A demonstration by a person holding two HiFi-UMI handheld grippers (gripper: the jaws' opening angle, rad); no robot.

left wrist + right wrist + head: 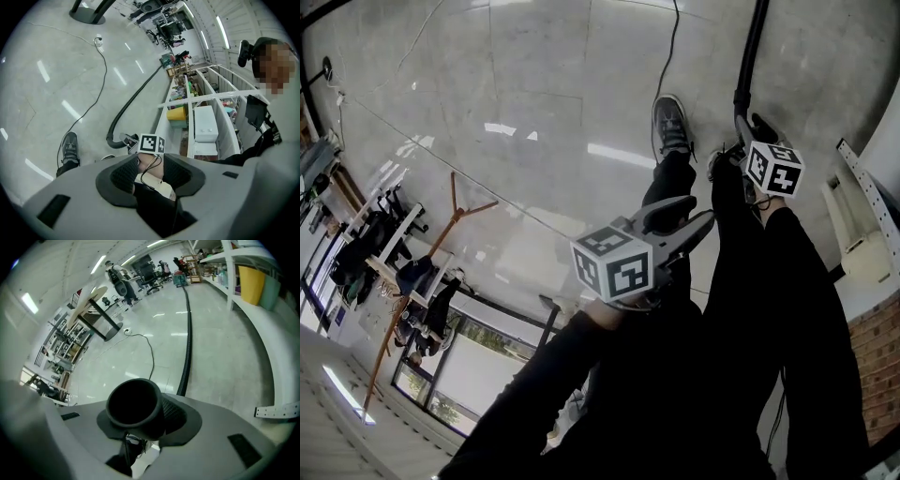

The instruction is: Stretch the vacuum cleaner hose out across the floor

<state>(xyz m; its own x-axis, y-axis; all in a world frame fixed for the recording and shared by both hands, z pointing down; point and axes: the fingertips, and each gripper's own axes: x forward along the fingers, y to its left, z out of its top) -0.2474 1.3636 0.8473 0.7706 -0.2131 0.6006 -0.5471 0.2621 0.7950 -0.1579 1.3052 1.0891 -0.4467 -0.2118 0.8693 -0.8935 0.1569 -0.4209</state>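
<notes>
The black ribbed vacuum hose (748, 66) runs from my right gripper (737, 145) straight away across the pale floor. In the right gripper view its round open cuff (133, 404) sits between the jaws, gripped by the right gripper (145, 411), and the hose (187, 343) stretches off towards the far chairs. My left gripper (701, 211) hangs in front of the person's legs, jaws apart with nothing between them. From the left gripper (150, 171) I see the hose (131, 101) curving up from the right gripper's marker cube (152, 144).
A thin black power cable (151, 357) lies on the floor left of the hose. The person's shoe (670, 122) stands beside the hose end. White shelving (206, 108) with a yellow bin (176, 114) lines the right side. A round-based table (101, 310) stands farther off.
</notes>
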